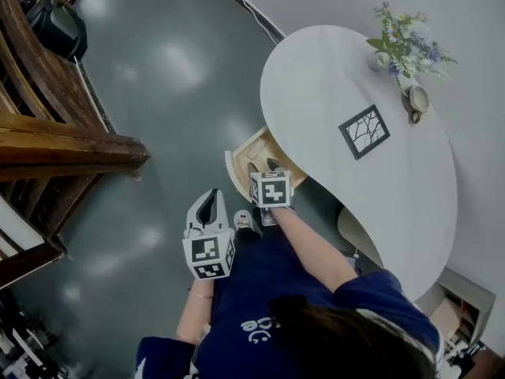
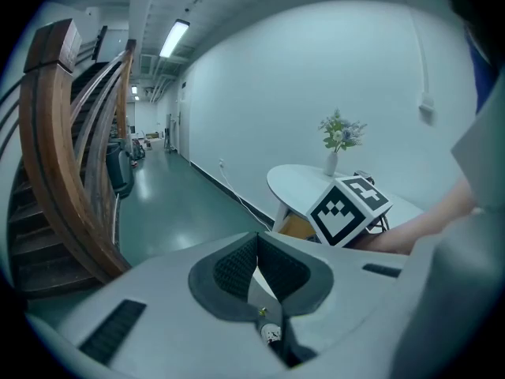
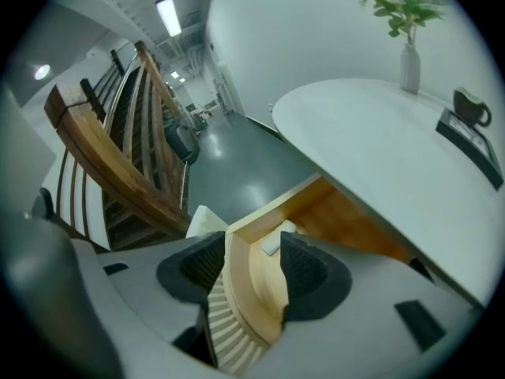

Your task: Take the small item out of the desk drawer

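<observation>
Only the right gripper view showed the small, flat white item (image 3: pixel 272 242) inside the drawer (image 3: pixel 246 294), beyond the right gripper (image 3: pixel 252 247), jaws parted; the left gripper (image 2: pixel 256 242) was closed, empty.

Open drawer (image 1: pixel 246 155) at table's (image 1: pixel 331 77) left edge; vase (image 1: pixel 404 77), mug (image 1: pixel 417 99) on top; staircase (image 1: pixel 55 133) further left.
</observation>
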Demonstrator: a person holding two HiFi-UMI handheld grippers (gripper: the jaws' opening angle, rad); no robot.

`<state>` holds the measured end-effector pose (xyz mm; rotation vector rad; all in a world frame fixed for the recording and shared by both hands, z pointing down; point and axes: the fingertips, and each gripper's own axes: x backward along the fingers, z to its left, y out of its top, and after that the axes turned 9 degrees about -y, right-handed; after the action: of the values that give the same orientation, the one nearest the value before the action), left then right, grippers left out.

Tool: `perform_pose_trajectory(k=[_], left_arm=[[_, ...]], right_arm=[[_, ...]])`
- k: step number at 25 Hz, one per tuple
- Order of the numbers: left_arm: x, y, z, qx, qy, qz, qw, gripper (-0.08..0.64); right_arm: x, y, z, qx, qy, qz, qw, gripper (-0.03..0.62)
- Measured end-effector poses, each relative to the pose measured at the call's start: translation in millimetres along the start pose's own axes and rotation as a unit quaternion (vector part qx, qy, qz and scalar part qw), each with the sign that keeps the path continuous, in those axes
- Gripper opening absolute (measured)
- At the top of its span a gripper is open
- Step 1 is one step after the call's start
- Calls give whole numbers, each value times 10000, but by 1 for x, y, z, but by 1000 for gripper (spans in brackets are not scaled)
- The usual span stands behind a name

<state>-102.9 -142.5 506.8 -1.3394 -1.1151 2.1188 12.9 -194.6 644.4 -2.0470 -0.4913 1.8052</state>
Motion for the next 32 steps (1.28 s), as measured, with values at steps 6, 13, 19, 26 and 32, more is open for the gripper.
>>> perform_pose_trajectory(k=[6,13,19,26,32], left_arm=[[4,-10,11,80,243,181,9995,5],[9,-22,16,128,403,384,9984,5],[7,-27,20,159,522,490,9973,5],[11,-39,22,164,651,665,9955,5],[15,-51,25,363,753,784,9934,5]], right_arm=[[-35,-5,1,291,-88,268,9992,238],[-67,-7,0,547,-99,482,9973,253],[-94,-13,-4,743,-236,704,9945,265],[-119,-18,-12,552,-397,847,9941,291],[-132,-18,-14,482,-434,881,9940,301]])
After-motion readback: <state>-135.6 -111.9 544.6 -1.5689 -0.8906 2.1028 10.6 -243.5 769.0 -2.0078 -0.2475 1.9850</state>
